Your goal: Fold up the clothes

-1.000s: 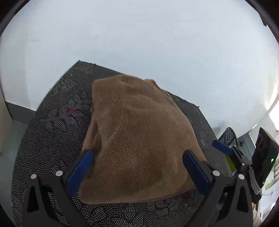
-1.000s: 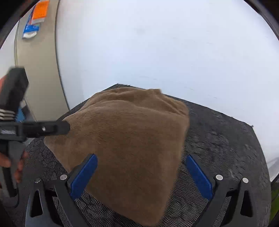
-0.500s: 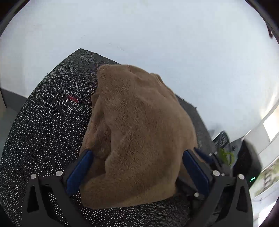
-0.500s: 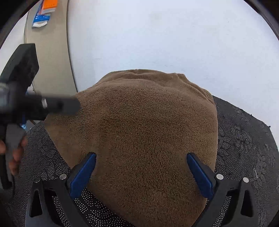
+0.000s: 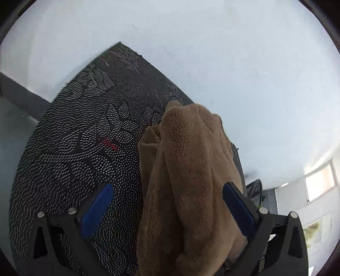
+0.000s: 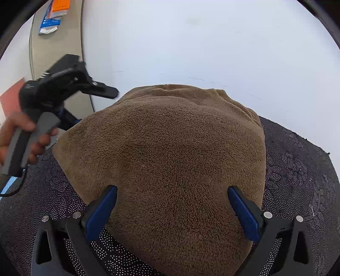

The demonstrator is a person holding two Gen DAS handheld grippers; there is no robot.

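A brown fleece garment (image 6: 170,161) lies folded in a thick pile on the dark dotted mat (image 6: 297,182). My right gripper (image 6: 172,203) is open, its blue pads either side of the pile's near part. In the left wrist view the garment (image 5: 191,182) shows as a bunched ridge. My left gripper (image 5: 170,203) is open; the ridge lies against its right pad (image 5: 238,206), and the left pad is over bare mat (image 5: 80,148). The left gripper also shows in the right wrist view (image 6: 63,85), held in a hand, at the pile's left edge.
The mat lies on a white table (image 6: 212,42). A red mark (image 5: 110,144) is on the mat left of the garment. A beige panel with packets (image 6: 55,12) stands far left. A window (image 5: 318,180) and a dark chair (image 5: 255,186) are at the right.
The left gripper has swung left, so the garment now sits at its right pad. The right gripper has moved closer over the pile. The garment has bunched up higher.
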